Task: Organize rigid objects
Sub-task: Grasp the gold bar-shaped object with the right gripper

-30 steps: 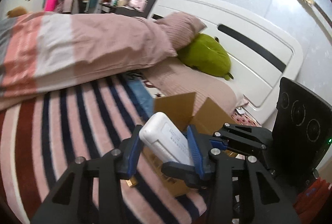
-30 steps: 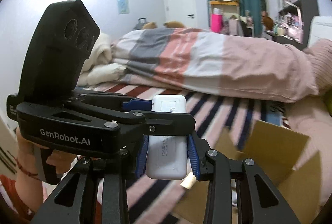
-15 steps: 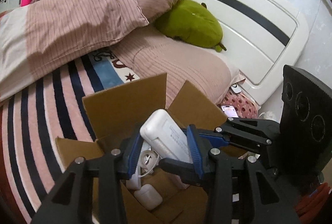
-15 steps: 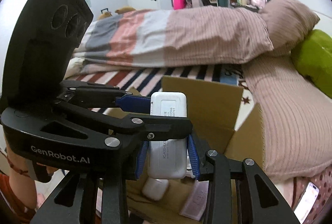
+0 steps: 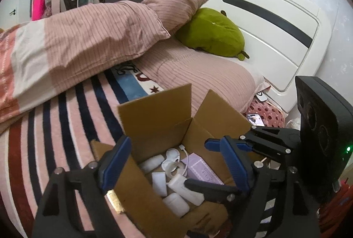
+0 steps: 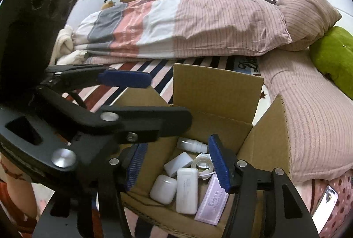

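An open cardboard box [image 5: 154,114] [image 6: 217,88] stands on the striped bed. Inside lie a white power bank [image 6: 186,190] [image 5: 185,189], a white earbud case [image 6: 163,189] [image 5: 176,204], a lilac card box [image 6: 213,202] [image 5: 201,170], a tape roll [image 6: 201,163], a small white bottle [image 6: 190,144] and a cable. My left gripper [image 5: 176,163] is open and empty above the box. My right gripper [image 6: 177,168] is open and empty above the power bank. Each gripper shows in the other's view.
A pink striped duvet [image 6: 198,26] and pillows [image 5: 194,81] lie behind the box. A green plush [image 5: 211,33] rests by the white headboard [image 5: 264,24]. A phone [image 6: 325,201] [image 5: 255,119] lies at the bed's edge.
Both grippers held the white power bank together and moved over the box. Both have opened, and the power bank now lies in the box.
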`<state>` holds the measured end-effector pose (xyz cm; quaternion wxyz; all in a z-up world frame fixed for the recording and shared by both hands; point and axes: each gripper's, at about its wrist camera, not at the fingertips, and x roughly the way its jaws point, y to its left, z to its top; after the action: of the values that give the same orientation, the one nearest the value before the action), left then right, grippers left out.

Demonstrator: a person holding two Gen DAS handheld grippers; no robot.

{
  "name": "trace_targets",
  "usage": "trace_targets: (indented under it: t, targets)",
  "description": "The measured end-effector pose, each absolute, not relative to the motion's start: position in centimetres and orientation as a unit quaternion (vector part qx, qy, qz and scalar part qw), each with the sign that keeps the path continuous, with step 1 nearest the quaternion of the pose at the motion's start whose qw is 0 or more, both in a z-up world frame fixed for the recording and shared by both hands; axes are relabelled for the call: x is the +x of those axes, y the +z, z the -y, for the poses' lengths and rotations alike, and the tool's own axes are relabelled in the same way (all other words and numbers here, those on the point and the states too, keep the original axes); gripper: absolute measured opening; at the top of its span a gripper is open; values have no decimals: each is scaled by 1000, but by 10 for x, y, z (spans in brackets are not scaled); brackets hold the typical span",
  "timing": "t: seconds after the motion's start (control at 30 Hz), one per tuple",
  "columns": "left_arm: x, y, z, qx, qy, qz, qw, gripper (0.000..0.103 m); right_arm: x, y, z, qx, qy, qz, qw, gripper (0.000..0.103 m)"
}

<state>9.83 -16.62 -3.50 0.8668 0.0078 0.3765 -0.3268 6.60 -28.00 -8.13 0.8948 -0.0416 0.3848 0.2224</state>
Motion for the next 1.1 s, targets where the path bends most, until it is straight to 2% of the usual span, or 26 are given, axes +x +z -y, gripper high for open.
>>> trace_targets:
  t: [0.33, 0.6, 0.9, 1.1]
  targets:
    - [74, -18, 81, -31, -281, -340, 897, 81, 49, -56, 238, -60, 220, -361, 904, 54]
    - [49, -30, -19, -54, -188, -324, 926, 83, 30, -45, 141, -90, 292, -320, 897, 54]
    - [32, -86, -76, -88, -139, -350, 922, 84, 23, -109, 68, -93, 326, -372, 864, 54]
    - [24, -108, -89, -97, -128, -363, 918, 84, 35, -171, 70, -85, 220, -408, 882, 54]
